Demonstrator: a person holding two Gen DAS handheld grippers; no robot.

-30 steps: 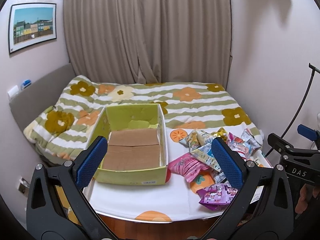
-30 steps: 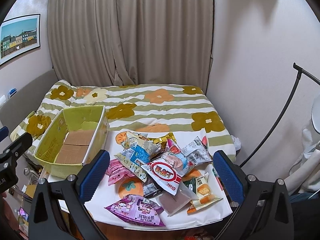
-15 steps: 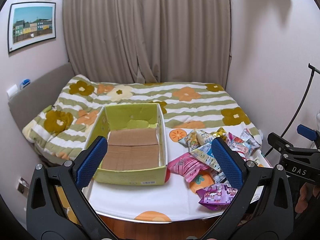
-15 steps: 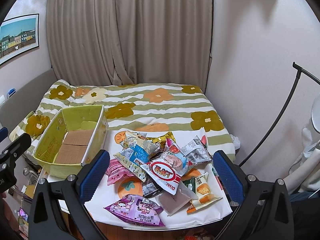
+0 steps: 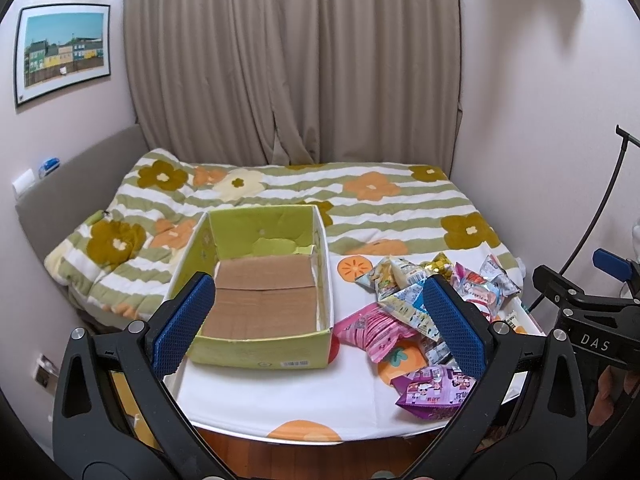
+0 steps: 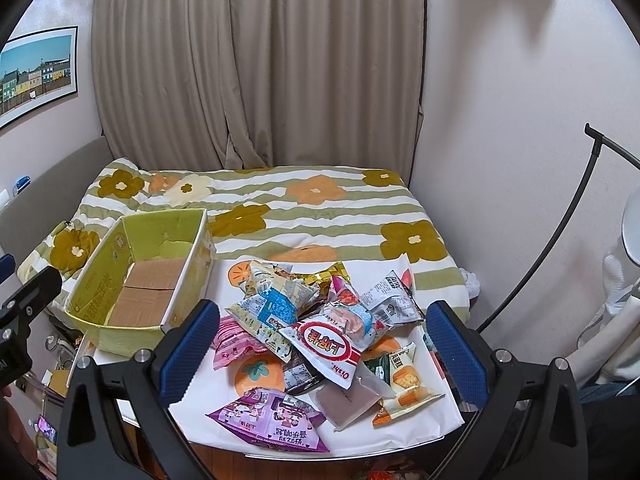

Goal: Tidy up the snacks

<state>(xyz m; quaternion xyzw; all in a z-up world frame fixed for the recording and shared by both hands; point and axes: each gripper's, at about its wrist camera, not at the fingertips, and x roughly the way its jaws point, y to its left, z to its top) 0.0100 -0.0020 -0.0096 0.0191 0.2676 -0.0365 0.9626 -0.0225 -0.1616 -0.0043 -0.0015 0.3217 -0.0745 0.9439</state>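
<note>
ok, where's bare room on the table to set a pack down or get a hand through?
Free: the cloth strip along the near edge in front of the box, and the box floor itself. A narrow gap runs between the box and the pink pack. Crowded: the snack pile on the right.

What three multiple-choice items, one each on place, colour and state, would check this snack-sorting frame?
1. Where does the cardboard box stand relative to the snack pile?
A. To its left
B. To its right
C. On top of it

2. What colour is the snack bag nearest the table's front edge?
A. Green
B. Purple
C. Black

3. What is in the box?
A. Several snacks
B. One snack
C. No snacks

Answers:
1. A, the right wrist view shows the box left of the pile.
2. B, the purple bag lies closest to the table edge.
3. C, only the bare brown bottom shows; both the left hand-held gripper and the right hand-held gripper are open and hold nothing.
</note>
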